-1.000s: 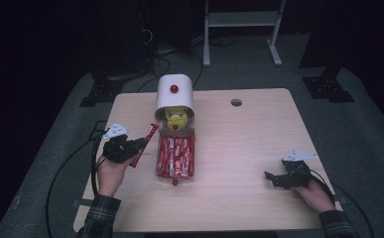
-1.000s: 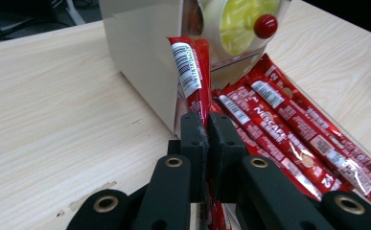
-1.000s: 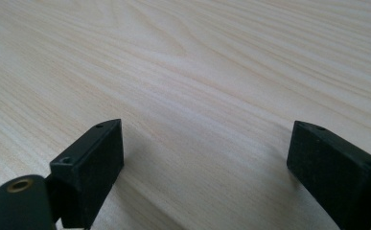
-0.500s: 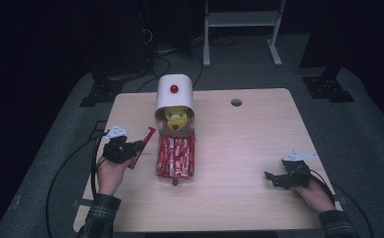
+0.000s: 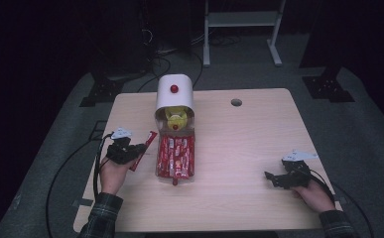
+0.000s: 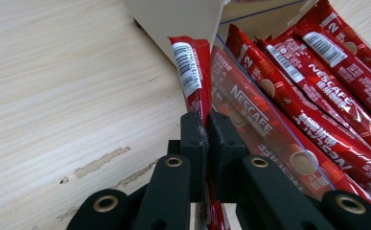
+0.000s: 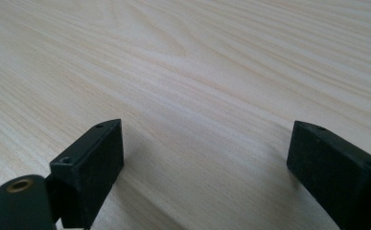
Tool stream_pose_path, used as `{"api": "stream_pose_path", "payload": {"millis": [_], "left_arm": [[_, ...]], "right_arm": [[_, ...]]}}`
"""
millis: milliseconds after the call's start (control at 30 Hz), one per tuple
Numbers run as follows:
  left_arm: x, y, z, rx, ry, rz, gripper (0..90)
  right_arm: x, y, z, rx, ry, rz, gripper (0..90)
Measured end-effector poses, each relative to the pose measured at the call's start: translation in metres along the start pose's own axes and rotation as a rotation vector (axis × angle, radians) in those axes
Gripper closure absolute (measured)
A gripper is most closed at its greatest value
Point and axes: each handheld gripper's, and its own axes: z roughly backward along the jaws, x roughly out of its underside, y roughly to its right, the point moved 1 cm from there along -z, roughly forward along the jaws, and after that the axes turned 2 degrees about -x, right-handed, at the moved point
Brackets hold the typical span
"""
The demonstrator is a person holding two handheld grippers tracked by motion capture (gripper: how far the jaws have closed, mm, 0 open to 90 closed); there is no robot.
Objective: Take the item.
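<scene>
Clamped in my left gripper [image 6: 204, 139] is one slim red Nescafé coffee stick sachet [image 6: 191, 72], its barcoded end pointing toward twelve o'clock. At two o'clock of it, just beside, lies the clear plastic tray [image 5: 158, 166] packed with matching red sachets [image 5: 177, 156], touching the white cylindrical dispenser [image 5: 174, 94]. My right gripper [image 5: 271, 177], jaws spread wide and holding nothing, rests over the pale wooden table [image 5: 259, 129] at four o'clock, well apart.

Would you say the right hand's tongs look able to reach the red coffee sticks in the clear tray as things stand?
Probably yes: the right tongs stand open and empty, and bare wooden table lies between them and the red coffee sticks. The left tongs, holding one stick, sit on the tray's far side.
</scene>
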Motion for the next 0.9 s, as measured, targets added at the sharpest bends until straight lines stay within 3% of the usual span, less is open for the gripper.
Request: {"api": "stream_pose_path", "payload": {"millis": [900], "left_arm": [[0.015, -0.007, -0.029, -0.008, -0.085, 0.032, 85.7]], "right_arm": [[0.000, 0.000, 0.000, 0.000, 0.000, -0.001, 11.3]]}}
